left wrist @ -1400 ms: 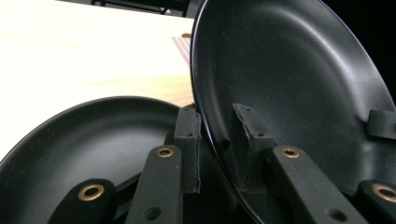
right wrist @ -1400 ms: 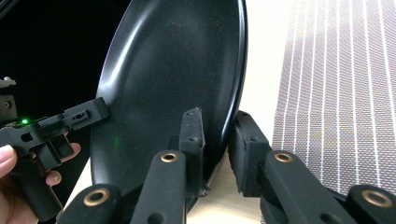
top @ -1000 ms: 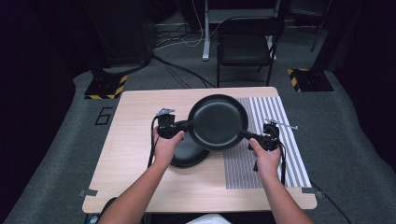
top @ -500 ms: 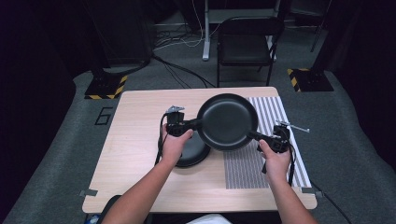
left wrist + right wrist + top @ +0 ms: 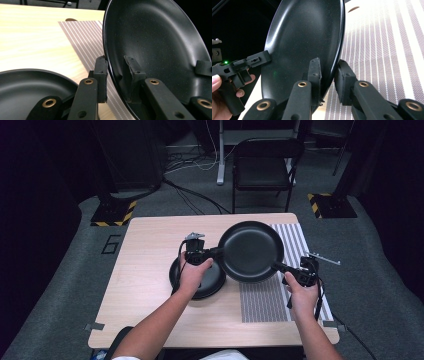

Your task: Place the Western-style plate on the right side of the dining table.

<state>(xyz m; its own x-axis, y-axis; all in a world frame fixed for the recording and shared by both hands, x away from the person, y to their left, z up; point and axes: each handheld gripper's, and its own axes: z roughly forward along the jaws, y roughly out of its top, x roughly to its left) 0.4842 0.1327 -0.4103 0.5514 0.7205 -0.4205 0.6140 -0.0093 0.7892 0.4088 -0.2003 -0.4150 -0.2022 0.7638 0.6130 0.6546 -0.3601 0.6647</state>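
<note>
over table (image 5: pixel 150 245), left gripper (image 5: pixel 212 254) and right gripper (image 5: pixel 285 269) clamp pan (image 5: pixel 251 251).

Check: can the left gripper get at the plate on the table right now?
Probably not yet. The left gripper is shut on the rim of the frying pan, shared with the right gripper. The plate lies uncovered just below it, so reach itself looks fine.

The high view looks forward and down over the table (image 5: pixel 150 285); each gripper view sits close behind its jaws; all three share the black pan (image 5: pixel 251 251) (image 5: pixel 160 47) (image 5: pixel 304 42) and striped mat (image 5: pixel 262 300) (image 5: pixel 86 37) (image 5: pixel 384 55).
</note>
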